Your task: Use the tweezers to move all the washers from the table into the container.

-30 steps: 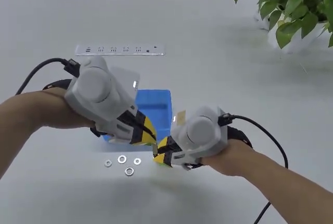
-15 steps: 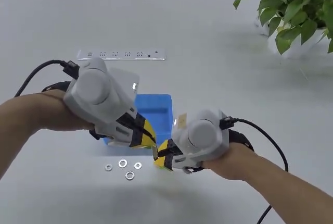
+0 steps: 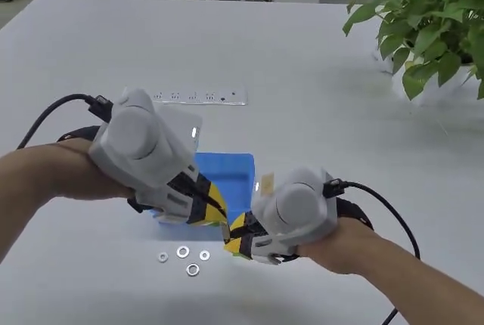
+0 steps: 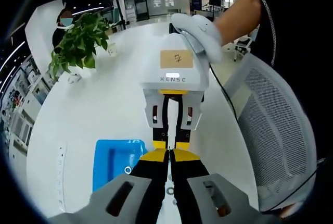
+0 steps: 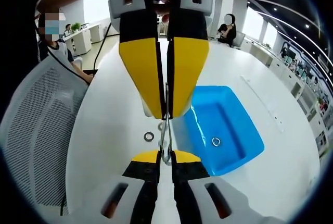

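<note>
— Starting at the lower left of the head view?

— Four washers (image 3: 183, 252) loose on the white table (image 3: 325, 113), just below the left gripper (image 3: 214, 212). Right of them, the blue container (image 3: 231, 172), with a fifth washer (image 5: 216, 141) lying inside, right of centre in the right gripper view.

— And the jaws?

— Clenched, both pairs, on the tweezers (image 5: 165, 130). Left gripper's yellow-tipped jaws pinching the middle of them, coming down from the top of the right gripper view. Right gripper (image 3: 236, 236) holding the tail end, bottom centre of that view.

— Step in hand, then?

— Probably a regrip, judging by that double hold. Settle the tweezers square in one gripper before loosening the other. Keep the tips aimed down toward the washers.

— After that?

— Lower slowly, catch a single washer across its rim, lift clear of the container wall, release over the blue floor.

— Anything to watch?

— Thin smooth metal, likely to twist between flat jaws. Small flat rings, likely to skid on the smooth table. No rushing.
</note>
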Demonstrator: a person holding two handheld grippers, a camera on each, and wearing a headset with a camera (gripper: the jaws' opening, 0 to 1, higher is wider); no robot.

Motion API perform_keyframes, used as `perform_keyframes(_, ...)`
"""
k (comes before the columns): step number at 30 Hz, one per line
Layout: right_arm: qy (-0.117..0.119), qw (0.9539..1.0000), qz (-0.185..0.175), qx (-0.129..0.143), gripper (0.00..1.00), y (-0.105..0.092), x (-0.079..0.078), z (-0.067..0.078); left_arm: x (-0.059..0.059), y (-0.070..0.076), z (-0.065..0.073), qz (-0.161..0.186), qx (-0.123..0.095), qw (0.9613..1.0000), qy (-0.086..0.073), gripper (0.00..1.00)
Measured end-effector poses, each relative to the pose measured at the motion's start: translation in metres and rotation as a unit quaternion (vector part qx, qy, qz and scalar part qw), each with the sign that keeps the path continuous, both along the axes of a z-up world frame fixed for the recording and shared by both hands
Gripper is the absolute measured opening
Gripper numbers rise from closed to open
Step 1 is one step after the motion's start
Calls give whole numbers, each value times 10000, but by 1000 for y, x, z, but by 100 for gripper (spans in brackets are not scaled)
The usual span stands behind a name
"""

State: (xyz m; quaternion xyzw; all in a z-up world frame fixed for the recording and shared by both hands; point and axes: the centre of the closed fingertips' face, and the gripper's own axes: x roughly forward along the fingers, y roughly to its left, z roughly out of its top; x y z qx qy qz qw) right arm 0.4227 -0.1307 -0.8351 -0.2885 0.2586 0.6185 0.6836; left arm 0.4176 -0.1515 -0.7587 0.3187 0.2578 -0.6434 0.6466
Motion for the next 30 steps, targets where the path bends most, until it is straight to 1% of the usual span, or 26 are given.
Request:
perform_keyframes(6,-56,10000,25,10,10,1,3,8,2,2,8,23,-19,10000,-56,6)
perform_keyframes(10,-116,9999,51,-2,10,1,6,15,6,3,14,60,-15,10000,-64,6)
perform_keyframes(16,-191,9998,46,34,10,3,13,23,11,4,23,83,-19,9999,-138,6)
perform_keyframes(21,-242,9997,65,23,10,4,18,26,15,4,25,78,5,9998,-167,6)
perform_keyframes(30,-311,9995,42,67,10,7,32,35,28,7,33,59,49,9996,-267,6)
